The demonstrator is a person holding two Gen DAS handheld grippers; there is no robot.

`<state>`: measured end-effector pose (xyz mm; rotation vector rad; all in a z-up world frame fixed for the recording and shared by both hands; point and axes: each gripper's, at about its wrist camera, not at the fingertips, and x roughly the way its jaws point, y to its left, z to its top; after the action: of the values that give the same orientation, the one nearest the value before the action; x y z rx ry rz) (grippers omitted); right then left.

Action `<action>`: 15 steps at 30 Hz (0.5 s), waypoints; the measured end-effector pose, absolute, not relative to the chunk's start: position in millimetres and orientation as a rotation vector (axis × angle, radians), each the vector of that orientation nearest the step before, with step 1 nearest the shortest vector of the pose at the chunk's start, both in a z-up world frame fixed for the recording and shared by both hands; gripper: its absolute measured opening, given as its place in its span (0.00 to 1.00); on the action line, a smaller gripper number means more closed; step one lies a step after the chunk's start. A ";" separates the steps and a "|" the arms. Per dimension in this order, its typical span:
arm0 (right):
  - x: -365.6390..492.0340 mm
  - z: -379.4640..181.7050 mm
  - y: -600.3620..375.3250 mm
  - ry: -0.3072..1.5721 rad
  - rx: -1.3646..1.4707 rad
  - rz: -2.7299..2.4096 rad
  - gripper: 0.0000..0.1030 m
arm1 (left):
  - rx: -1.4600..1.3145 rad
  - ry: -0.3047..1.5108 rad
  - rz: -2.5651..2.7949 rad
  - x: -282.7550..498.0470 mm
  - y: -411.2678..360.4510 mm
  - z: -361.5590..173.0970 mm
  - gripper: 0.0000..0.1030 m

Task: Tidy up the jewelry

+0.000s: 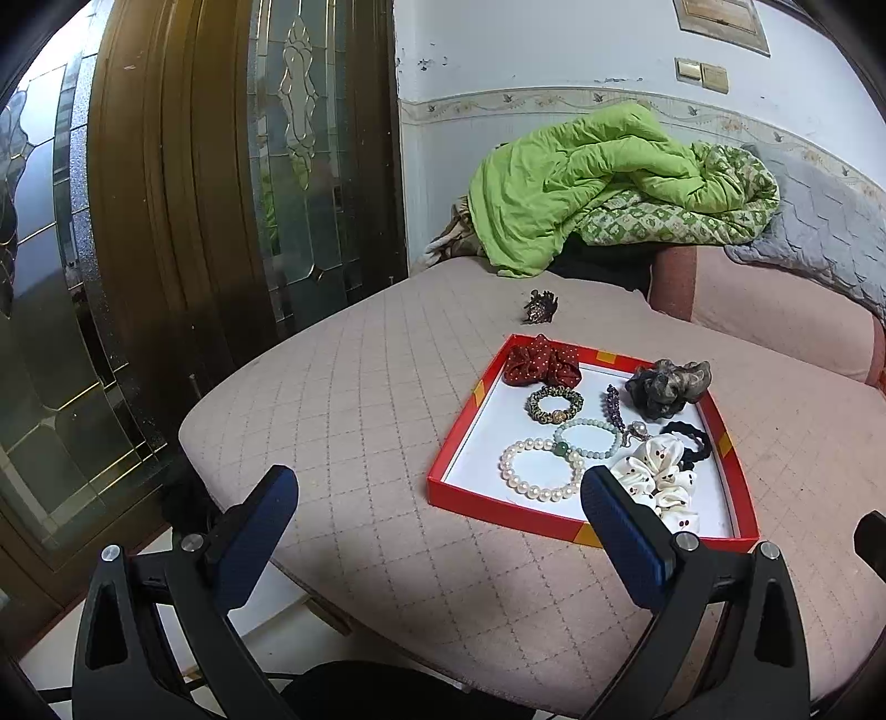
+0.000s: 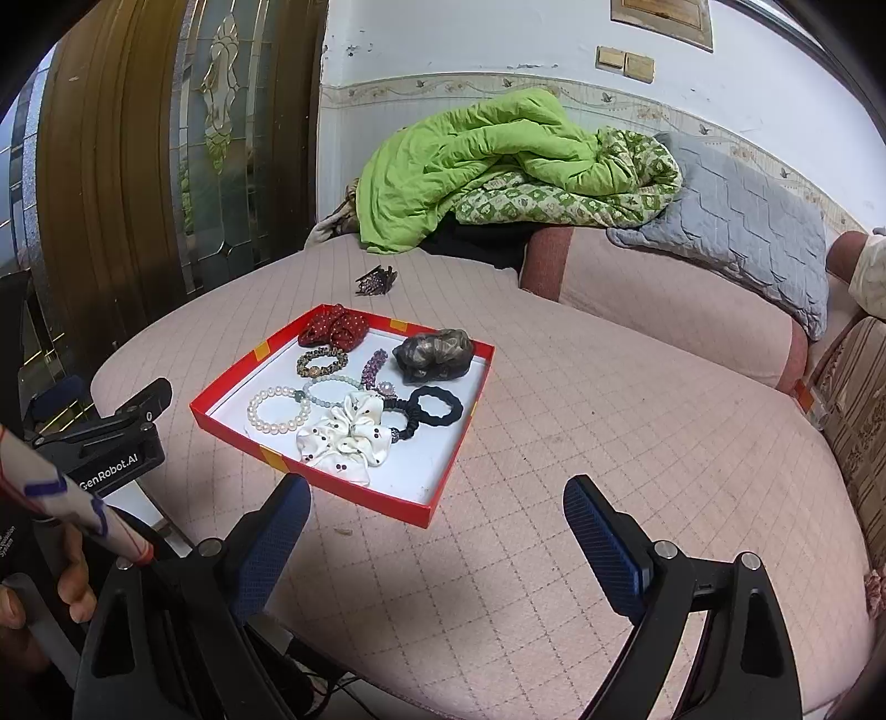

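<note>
On the bed: a red tray (image 2: 354, 493) lies flat on the pink quilted bedspread (image 2: 554, 471), holding most of the jewelry and hair pieces.
Tray contents, near edge: a pearl bracelet (image 1: 540, 468) lies beside a white dotted scrunchie (image 2: 346, 437); the scrunchie overlaps a black hair tie (image 2: 434, 407).
Tray contents, middle: a pale green bead bracelet (image 1: 590, 437) touches the pearl one; a purple beaded clip (image 2: 374, 365) lies next to it, and a small green-and-gold braided band (image 1: 555, 404) sits just beyond.
Tray contents, far edge: a red dotted scrunchie (image 1: 540, 365) rests against the far rim; a grey-brown scrunchie (image 2: 434, 354) fills the far right corner.
Outside the tray: a dark claw hair clip (image 1: 540, 307) lies alone on the bedspread, beyond the tray's far side.
Left gripper (image 1: 437, 515): fingers spread wide, grasping nothing, hovering over the bed's near edge with its right finger (image 1: 626, 537) in front of the tray's near rim; in the right wrist view it shows at the left edge, held by a hand (image 2: 50, 587) in a patterned sleeve (image 2: 72, 509).
Right gripper (image 2: 437, 526): fingers released and well apart, empty, poised above bare bedspread just right of the tray's near corner.
Beyond: a crumpled green quilt (image 2: 498, 160) and a grey quilted pillow (image 2: 747, 227) lie at the head of the bed, against a white wall (image 2: 470, 39).
Left side: a brown wooden door with patterned glass panels (image 1: 221, 166) stands beside the bed.
</note>
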<state>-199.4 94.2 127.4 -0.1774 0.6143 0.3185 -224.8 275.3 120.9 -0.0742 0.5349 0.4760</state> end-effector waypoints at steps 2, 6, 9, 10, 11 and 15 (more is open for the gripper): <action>-199.5 127.3 94.5 0.615 -0.177 0.319 0.92 | -0.075 0.535 0.476 -224.9 275.5 120.8 0.99; -199.3 127.0 94.6 0.616 -0.173 0.318 0.93 | -0.072 0.540 0.476 -225.1 275.2 120.1 0.99; -198.9 126.4 94.8 0.618 -0.174 0.318 0.93 | -0.069 0.541 0.476 -225.5 274.6 119.3 0.99; -198.9 126.3 94.9 0.618 -0.174 0.319 0.93 | -0.068 0.542 0.476 -225.4 274.8 119.2 0.99; -198.9 126.3 94.9 0.618 -0.174 0.319 0.93 | -0.067 0.543 0.476 -225.0 275.7 118.7 0.99; -198.8 125.8 95.6 0.619 -0.173 0.319 0.93 | -0.067 0.546 0.476 -224.3 276.1 118.2 0.99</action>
<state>-198.8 95.6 125.8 -0.1726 0.6188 0.3192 -224.3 276.1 118.2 -0.0674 0.5460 0.4764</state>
